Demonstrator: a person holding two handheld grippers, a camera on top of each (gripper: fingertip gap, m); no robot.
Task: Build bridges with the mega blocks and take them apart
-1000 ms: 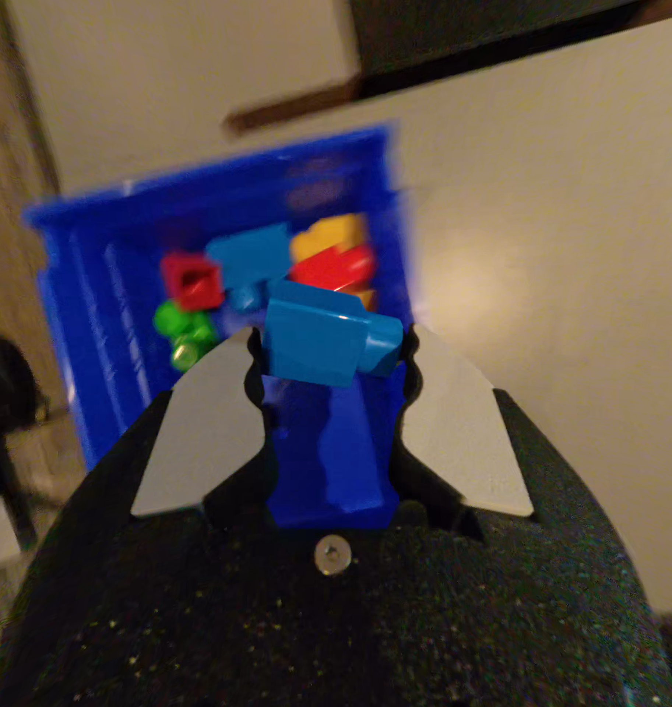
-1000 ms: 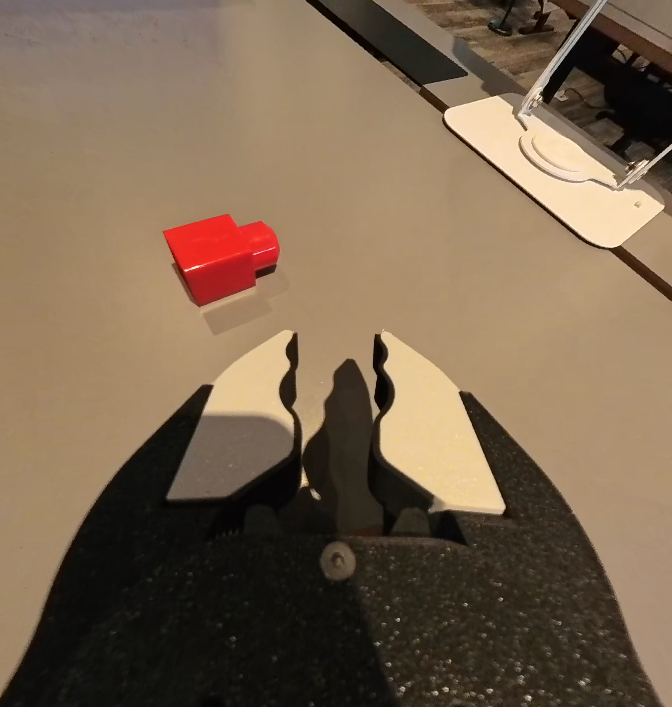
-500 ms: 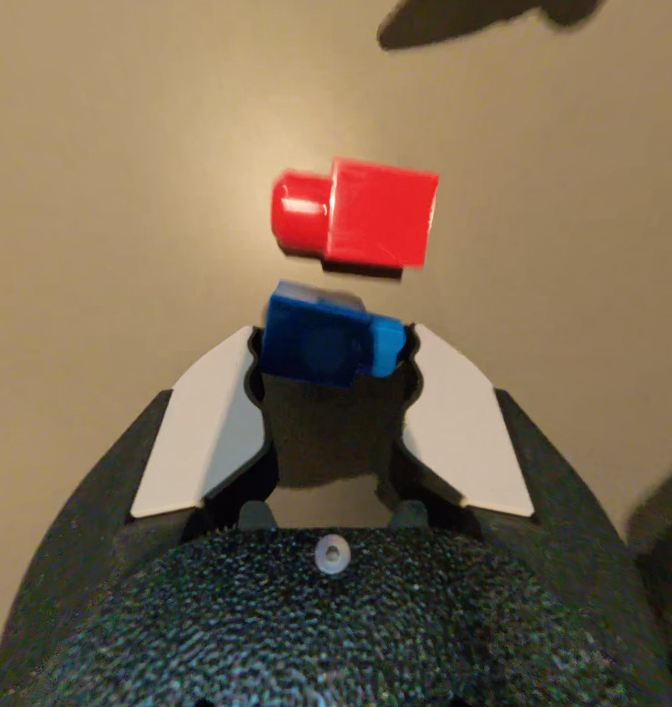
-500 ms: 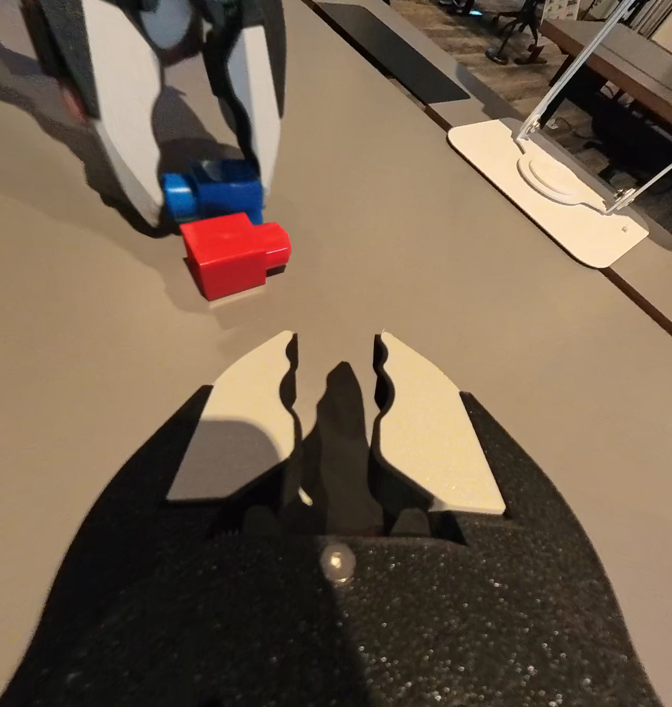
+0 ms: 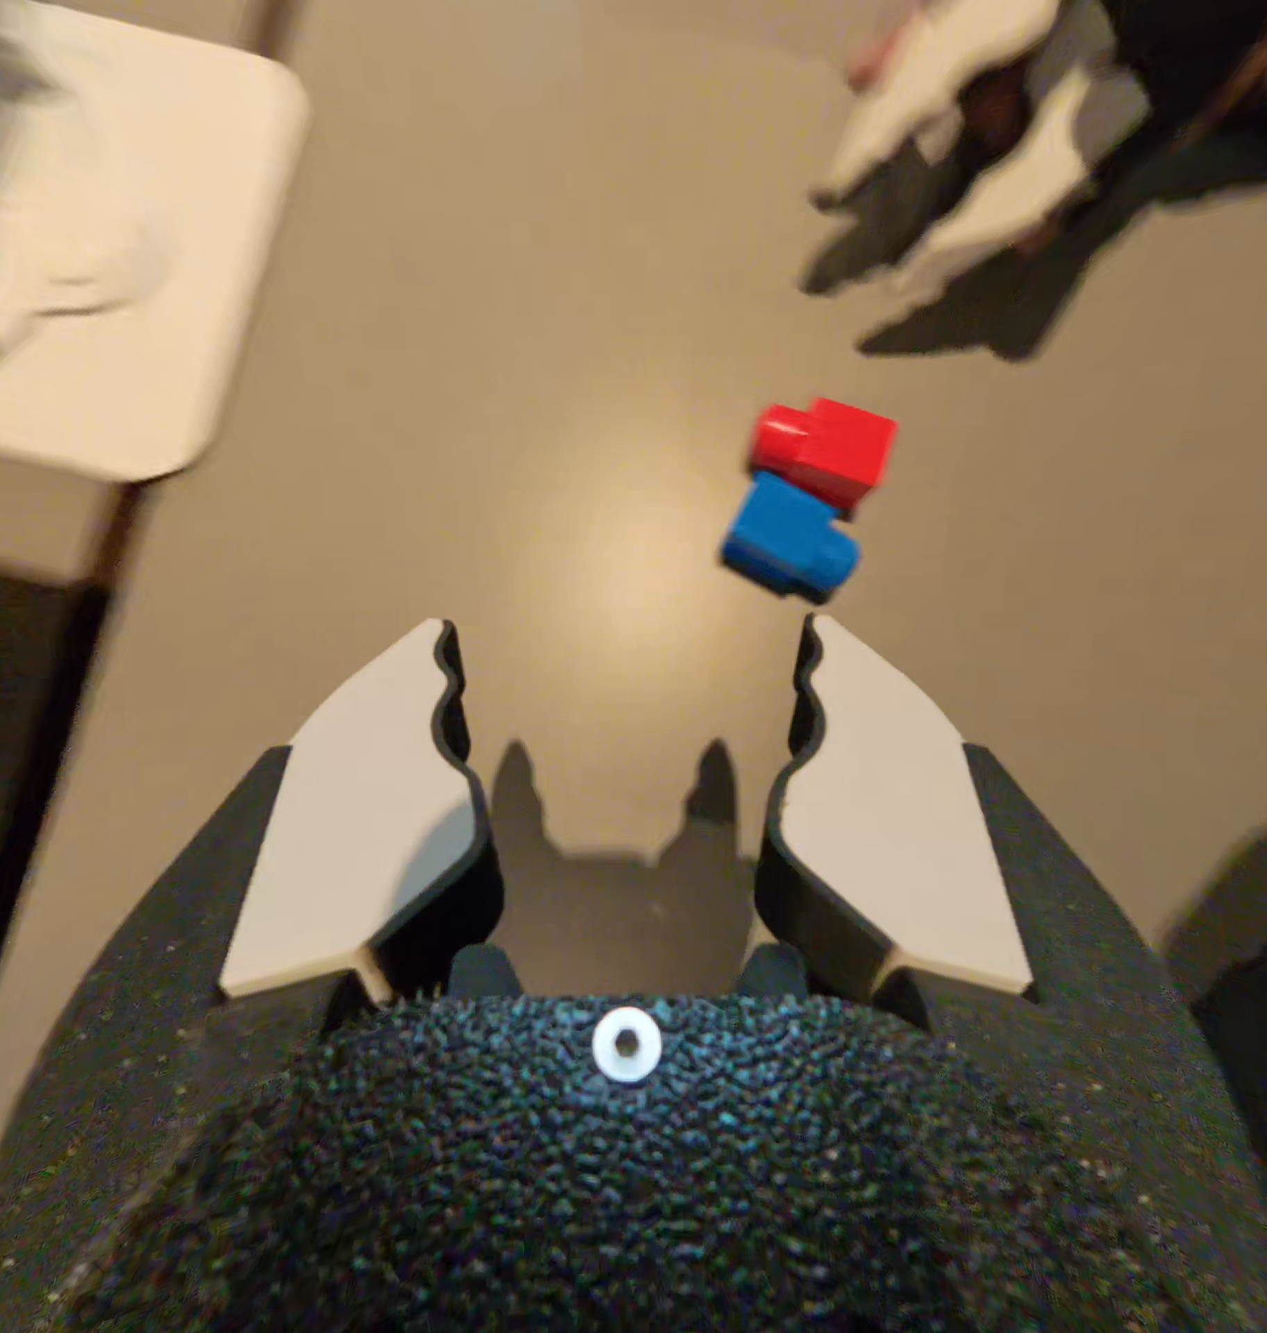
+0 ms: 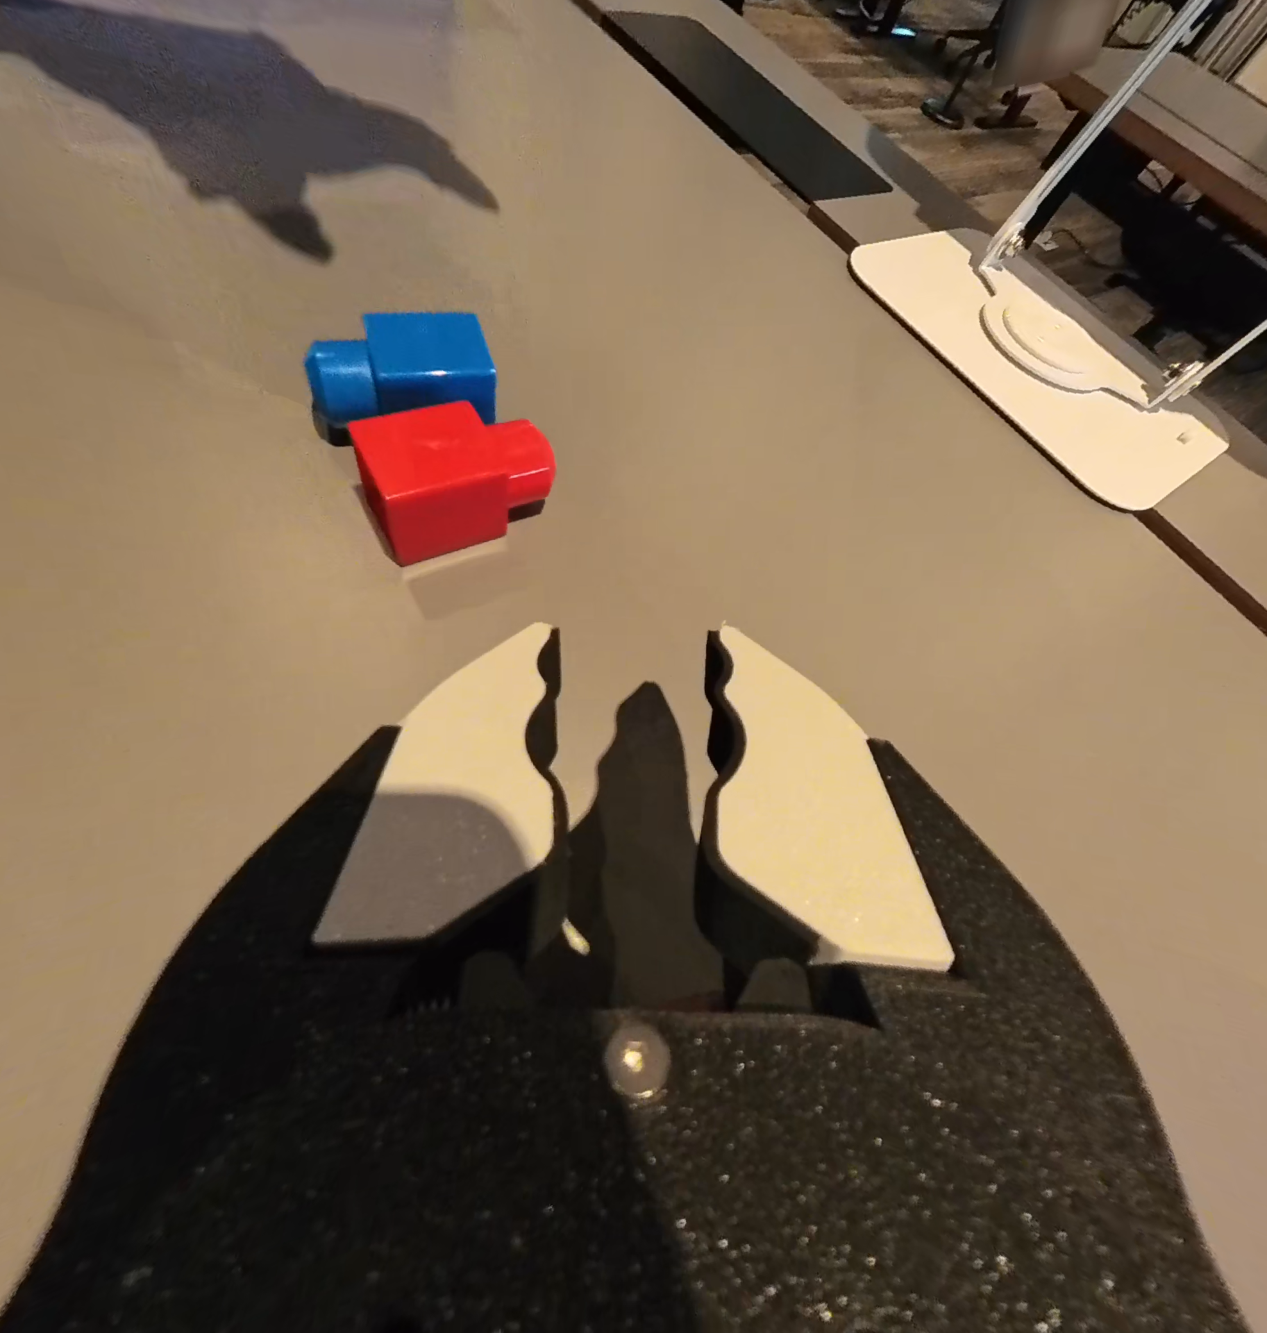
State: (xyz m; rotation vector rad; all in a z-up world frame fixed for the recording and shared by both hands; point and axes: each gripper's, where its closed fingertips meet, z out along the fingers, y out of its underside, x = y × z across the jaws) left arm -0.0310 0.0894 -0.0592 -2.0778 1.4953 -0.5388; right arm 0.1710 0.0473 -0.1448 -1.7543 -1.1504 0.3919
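Observation:
A blue block (image 6: pixel 407 368) and a red block (image 6: pixel 446 480) lie on their sides on the tan table, side by side and touching, studs pointing opposite ways. They also show in the left wrist view, blue (image 5: pixel 789 537) below red (image 5: pixel 825 451). My left gripper (image 5: pixel 623 635) is open and empty, raised above the table, back from the blue block. My right gripper (image 6: pixel 634 638) is open with a narrow gap, empty, low over the table short of the red block. It shows blurred at the top right of the left wrist view (image 5: pixel 976 159).
A white flat stand base (image 6: pixel 1034 375) with a clear upright arm sits on the table's right edge; it shows blurred in the left wrist view (image 5: pixel 104 274). A dark slot (image 6: pixel 746 101) lies along the far table edge. Chairs and another table stand beyond. The tips of one gripper are about 25 centimeters away from the tips of the other.
My left gripper carried the blue block from the blue bin, set it down beside the red block, opened and pulled back up. My right gripper barely moved.

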